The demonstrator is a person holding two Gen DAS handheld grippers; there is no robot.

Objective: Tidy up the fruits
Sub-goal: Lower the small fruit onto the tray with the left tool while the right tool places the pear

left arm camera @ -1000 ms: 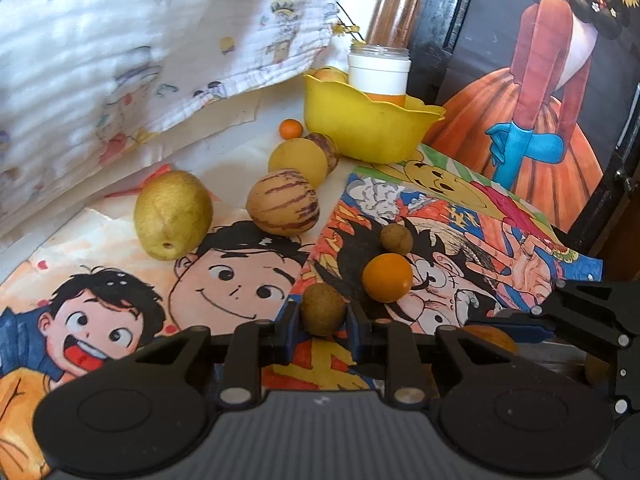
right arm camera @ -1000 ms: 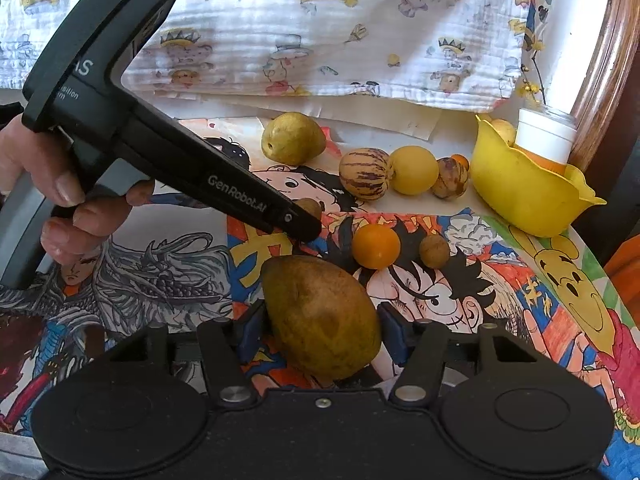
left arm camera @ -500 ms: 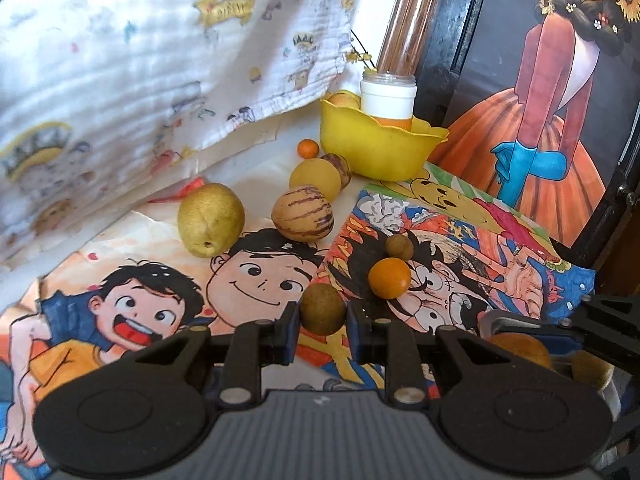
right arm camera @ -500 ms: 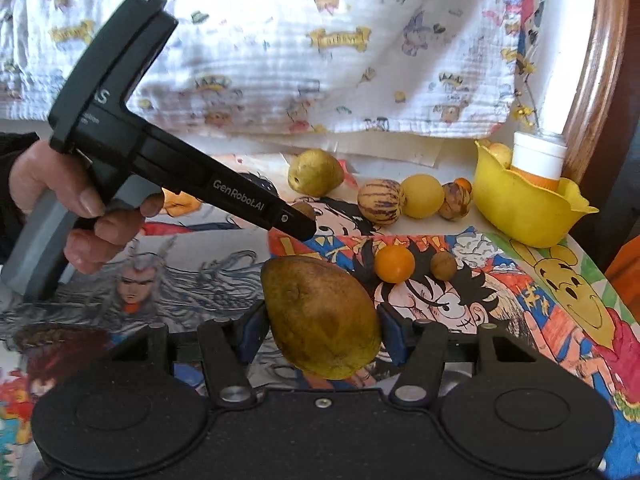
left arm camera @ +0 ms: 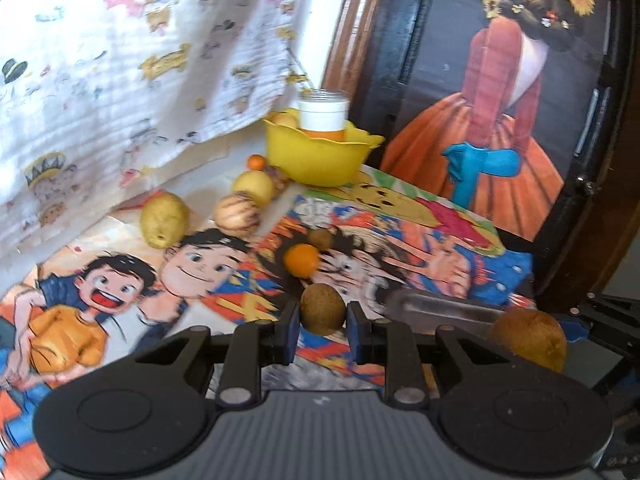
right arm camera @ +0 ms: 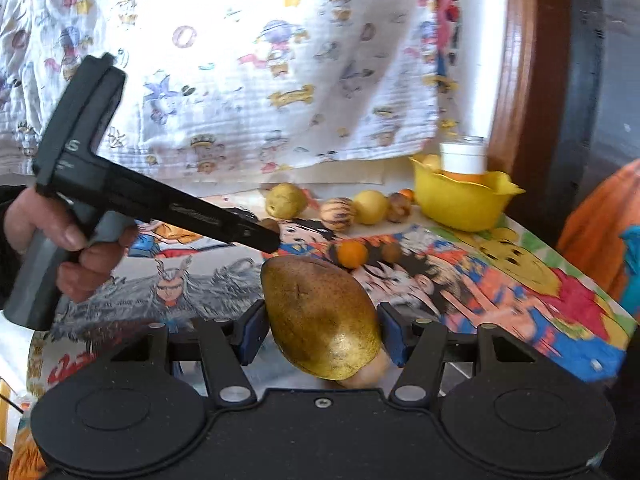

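Note:
My left gripper [left arm camera: 323, 326] is shut on a small round brown fruit [left arm camera: 322, 309], held above the cartoon-printed table cover [left arm camera: 420, 248]. My right gripper [right arm camera: 322, 328] is shut on a large brown-gold pear [right arm camera: 320, 316], which also shows at the lower right of the left wrist view [left arm camera: 530, 338]. On the cover lie an orange [left arm camera: 301, 260], a small brown fruit [left arm camera: 320, 239], a striped melon-like fruit [left arm camera: 237, 216], a yellow round fruit [left arm camera: 253, 187] and a green-yellow pear [left arm camera: 164, 220]. A yellow bowl [left arm camera: 320, 156] stands at the back.
A white-lidded jar [left arm camera: 323, 114] and a fruit sit in the yellow bowl. A printed white cloth [right arm camera: 240, 72] hangs behind the table. A dark framed picture of a figure in an orange dress [left arm camera: 500, 100] stands at the right. A hand [right arm camera: 68, 240] holds the left gripper's handle.
Both grippers have pulled back and up from the table with their fruits still held; the fruits on the cover and the bowl now look smaller and farther away.

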